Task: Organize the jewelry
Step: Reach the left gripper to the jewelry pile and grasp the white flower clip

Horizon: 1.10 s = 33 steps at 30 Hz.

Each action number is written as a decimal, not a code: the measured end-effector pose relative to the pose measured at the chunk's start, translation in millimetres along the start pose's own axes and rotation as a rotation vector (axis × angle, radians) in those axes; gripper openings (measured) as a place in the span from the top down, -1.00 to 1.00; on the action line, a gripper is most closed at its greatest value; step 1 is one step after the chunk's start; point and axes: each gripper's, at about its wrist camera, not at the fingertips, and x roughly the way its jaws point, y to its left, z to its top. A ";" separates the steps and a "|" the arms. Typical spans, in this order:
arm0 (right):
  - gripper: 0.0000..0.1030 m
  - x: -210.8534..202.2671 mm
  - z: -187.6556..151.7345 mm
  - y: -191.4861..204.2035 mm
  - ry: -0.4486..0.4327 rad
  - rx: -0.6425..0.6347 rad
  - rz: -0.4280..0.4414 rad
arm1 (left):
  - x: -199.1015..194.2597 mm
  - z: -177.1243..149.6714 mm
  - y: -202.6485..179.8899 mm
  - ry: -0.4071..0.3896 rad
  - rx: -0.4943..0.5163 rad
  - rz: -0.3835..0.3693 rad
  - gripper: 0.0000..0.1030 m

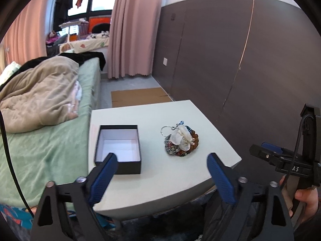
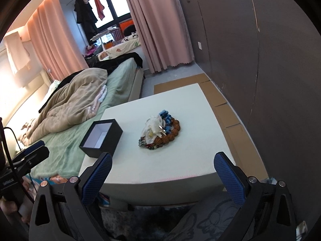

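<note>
A heap of jewelry (image 1: 181, 142) with beaded bracelets, a silver ring and a white flower piece lies near the middle of the small white table (image 1: 152, 182). To its left stands an open black box (image 1: 118, 148) with a white, bare inside. My left gripper (image 1: 161, 161) hovers over the table's near edge, open, nothing between its blue pads, the left pad overlapping the box's near corner. In the right wrist view the jewelry heap (image 2: 160, 133) and the box (image 2: 101, 139) lie ahead of my right gripper (image 2: 163, 161), also open and holding nothing, short of the table (image 2: 160, 172).
A bed (image 1: 50, 140) with a green sheet and a beige blanket adjoins the table's left side. A dark panelled wall (image 1: 240, 70) runs along the right. Flattened cardboard (image 1: 140, 96) lies on the floor beyond the table. The other gripper, held by a hand (image 1: 307, 200), shows at the right edge.
</note>
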 end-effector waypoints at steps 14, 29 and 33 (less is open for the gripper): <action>-0.87 45.0 12.8 -49.0 0.073 0.101 0.017 | 83.4 29.0 -31.2 0.148 0.039 -0.034 -0.49; -0.71 85.6 18.1 -87.1 0.129 0.162 0.038 | 172.7 41.4 -51.6 0.306 0.050 -0.071 -0.26; -0.71 92.9 18.3 -97.6 0.139 0.175 0.033 | 193.4 38.4 -49.4 0.346 0.019 -0.072 -0.10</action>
